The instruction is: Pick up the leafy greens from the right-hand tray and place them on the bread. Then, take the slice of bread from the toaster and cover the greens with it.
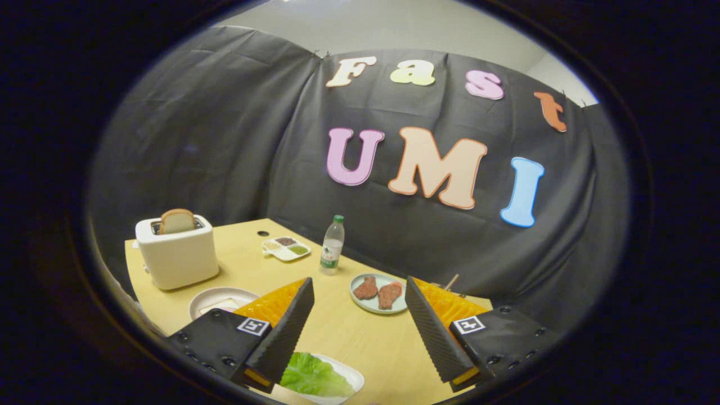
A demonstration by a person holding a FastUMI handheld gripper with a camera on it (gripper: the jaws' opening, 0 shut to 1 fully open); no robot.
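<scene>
While hand-held gripper point(358, 301) gapes, wooden table point(360, 343), black cloth wall point(225, 140)

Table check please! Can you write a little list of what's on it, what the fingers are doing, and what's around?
Surface: wooden table, one round hole near the back.
Job's things: leafy greens on a white tray beneath the fingers; bread slice standing in the white toaster; bread on a plate.
Clutter: water bottle, sauce dish, plate of meat.
Grippers: gripper fingers open, holding nothing.
Cables: nothing seen.
Surroundings: black cloth wall.
</scene>
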